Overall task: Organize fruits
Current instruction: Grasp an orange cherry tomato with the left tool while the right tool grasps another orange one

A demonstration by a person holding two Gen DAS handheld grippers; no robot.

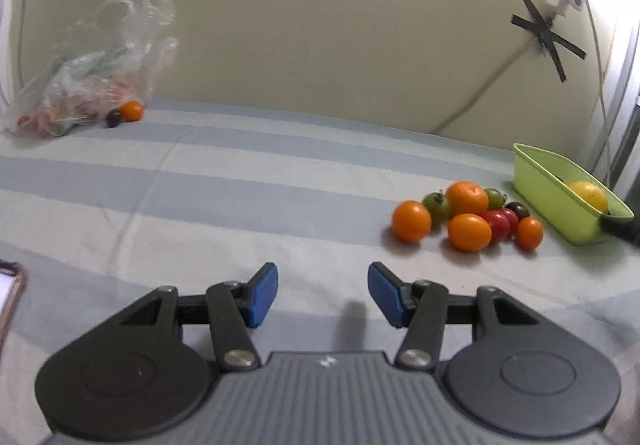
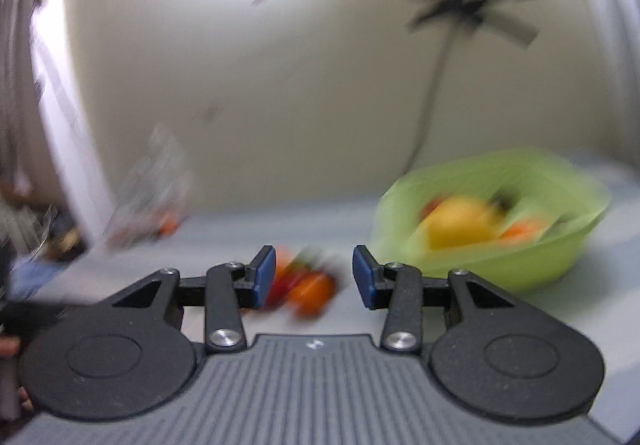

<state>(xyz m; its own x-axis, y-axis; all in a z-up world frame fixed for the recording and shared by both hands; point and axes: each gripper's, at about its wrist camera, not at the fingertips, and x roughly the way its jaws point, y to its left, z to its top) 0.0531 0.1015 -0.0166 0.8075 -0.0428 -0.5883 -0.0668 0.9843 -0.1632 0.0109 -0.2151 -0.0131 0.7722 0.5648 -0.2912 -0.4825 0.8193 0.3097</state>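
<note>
I am looking at the pile of cherry tomatoes (image 1: 468, 219) sitting at the right middle of the left wrist frame, orange, green, red and dark ones touching each other on the striped bedsheet (image 1: 240, 181). Just to their right the green basket (image 1: 548, 197) is already holding a yellow fruit (image 1: 588, 194).

My right gripper (image 2: 314, 277) is hanging with its jaws wide and nothing between them, and the pile is showing blurred at the lower centre of its frame, just beyond the blue pads (image 2: 266, 279). That blur is my worry: the view is smearing, so I am judging that closing now could clip two tomatoes at once or nudge the round ones rolling across the soft sheet. Squeezing hard could also split a skin.

My left gripper (image 1: 323, 295) is also standing wide and empty, low in its frame, well apart from the pile.

Further out, a clear plastic bag (image 1: 96, 73) is slumping at the upper left, with one orange tomato (image 1: 132, 110) and a dark one (image 1: 114, 118) lying just beside it. A phone (image 1: 10, 297) is peeking in at the left edge. Cables (image 1: 484, 85) are hanging on the wall behind; nothing is blocking the way to the basket.
</note>
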